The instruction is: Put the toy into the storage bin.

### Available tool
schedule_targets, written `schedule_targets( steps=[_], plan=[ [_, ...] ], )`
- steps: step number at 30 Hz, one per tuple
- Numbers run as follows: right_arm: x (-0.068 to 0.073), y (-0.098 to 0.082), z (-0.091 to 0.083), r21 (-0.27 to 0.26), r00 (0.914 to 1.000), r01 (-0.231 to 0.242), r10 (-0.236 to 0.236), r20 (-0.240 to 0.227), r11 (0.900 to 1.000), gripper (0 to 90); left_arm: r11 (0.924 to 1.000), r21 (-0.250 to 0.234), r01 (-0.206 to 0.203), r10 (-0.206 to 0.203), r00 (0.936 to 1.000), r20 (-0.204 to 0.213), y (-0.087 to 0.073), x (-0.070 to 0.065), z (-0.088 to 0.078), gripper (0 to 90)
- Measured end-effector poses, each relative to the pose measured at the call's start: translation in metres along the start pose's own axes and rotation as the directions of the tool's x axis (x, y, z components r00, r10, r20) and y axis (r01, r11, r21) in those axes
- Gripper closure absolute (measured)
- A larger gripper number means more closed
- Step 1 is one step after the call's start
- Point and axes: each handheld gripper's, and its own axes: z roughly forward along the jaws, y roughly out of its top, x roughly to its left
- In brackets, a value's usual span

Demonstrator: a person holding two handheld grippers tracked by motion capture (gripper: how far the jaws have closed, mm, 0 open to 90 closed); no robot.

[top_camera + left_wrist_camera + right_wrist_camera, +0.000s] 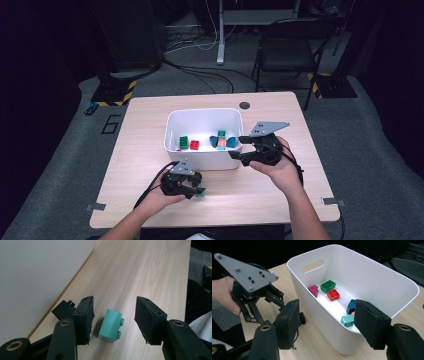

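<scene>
Between your left gripper (pixel 113 318)'s spread jaws a mint brick (pixel 110 325) lay on the table (pixel 150 272), touching neither pad. The white bin (pixel 37 277) wall stood close beside, bare tabletop ahead. Your right gripper (pixel 328 323) straddled the bin's rim, jaws wide.

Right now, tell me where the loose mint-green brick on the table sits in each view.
High view: the mint-green brick lies low and left of centre, at the left gripper, near the table's front edge.
Left gripper view: bottom centre, between the open jaws, untouched.
Right gripper view: I cannot find it; the left gripper is at the left.
Shared landmark: the white bin.
</scene>
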Motion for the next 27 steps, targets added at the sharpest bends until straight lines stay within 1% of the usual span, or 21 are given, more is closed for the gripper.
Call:
schedule_targets(
  steps=[4,5,6,7,8,10,12,14,15,16,17,19,21,23,25,27],
  plan=[
    [0.0,0.0,0.0,0.0,1.0,-0.003,0.003,0.0,1.0,36.8,0.9996,0.02,-0.018,0.018,0.9998,-0.004,-0.003,-0.002,0.008,50.3],
    [0.0,0.0,0.0,0.0,1.0,-0.003,0.003,0.0,1.0,36.8,0.9998,0.015,-0.012,0.012,0.9999,-0.006,-0.004,-0.002,0.01,50.8],
    [0.0,0.0,0.0,0.001,1.0,-0.003,0.003,0.0,1.0,36.8,0.9996,0.025,-0.016,0.017,0.9998,-0.006,-0.004,-0.002,0.011,50.8],
    [0.0,0.0,0.0,0.001,1.0,-0.003,0.003,0.001,1.0,36.8,0.9997,0.02,-0.013,0.013,0.9999,-0.005,-0.006,-0.002,0.013,51.4],
    [0.0,0.0,0.0,0.0,1.0,-0.002,0.002,0.001,1.0,36.8,0.9996,0.025,-0.012,0.012,0.9999,0.002,-0.006,-0.002,0.014,52.2],
    [0.0,0.0,0.0,0.001,1.0,-0.003,0.003,-0.001,1.0,36.8,0.9993,0.035,-0.013,0.013,0.9999,0.0,-0.008,-0.002,0.016,52.7],
    [0.0,0.0,0.0,0.0,1.0,-0.003,0.003,0.0,1.0,36.8,0.9991,0.039,-0.014,0.015,0.9998,-0.011,-0.011,-0.002,0.019,53.1],
    [0.0,0.0,-0.001,-0.001,1.0,-0.005,0.005,-0.001,1.0,36.8,0.9988,0.049,-0.01,0.01,0.9999,-0.004,-0.013,-0.002,0.02,53.9],
    [0.0,0.0,-0.001,-0.001,1.0,-0.004,0.004,0.0,1.0,36.8,0.999,0.042,-0.016,0.016,0.9998,-0.01,-0.014,-0.002,0.02,54.7],
    [0.0,0.0,-0.001,-0.003,1.0,0.0,0.0,-0.001,1.0,36.8,0.9988,0.047,-0.013,0.013,0.9999,-0.009,-0.014,-0.002,0.02,55.5],
    [0.0,0.0,-0.001,-0.004,1.0,0.0,0.0,0.0,1.0,36.8,0.9992,0.038,-0.008,0.008,0.9998,-0.017,-0.014,-0.002,0.02,55.7],
    [0.0,0.0,-0.001,-0.002,1.0,0.0,0.0,-0.001,1.0,36.8,0.9987,0.048,-0.015,0.016,0.9998,-0.009,-0.015,-0.002,0.018,56.7],
    [0.0,0.0,-0.001,0.001,1.0,-0.002,0.002,0.0,1.0,36.8,0.9989,0.042,-0.018,0.019,0.9996,-0.022,-0.015,-0.004,0.019,58.2],
    [0.0,0.0,0.0,0.0,1.0,0.005,-0.005,-0.002,1.0,36.8,0.9982,0.054,-0.028,0.029,0.9992,-0.026,-0.016,-0.004,0.02,60.5],
    [0.0,0.0,0.0,0.001,1.0,-0.001,0.001,0.0,1.0,36.8,0.9973,0.066,-0.032,0.035,0.9986,-0.04,-0.017,-0.005,0.022,62.9],
    [0.001,0.0,0.0,0.003,1.0,-0.002,0.002,-0.001,1.0,36.8,0.9968,0.074,-0.032,0.035,0.9985,-0.041,-0.018,-0.006,0.023,64.8]
  ],
)
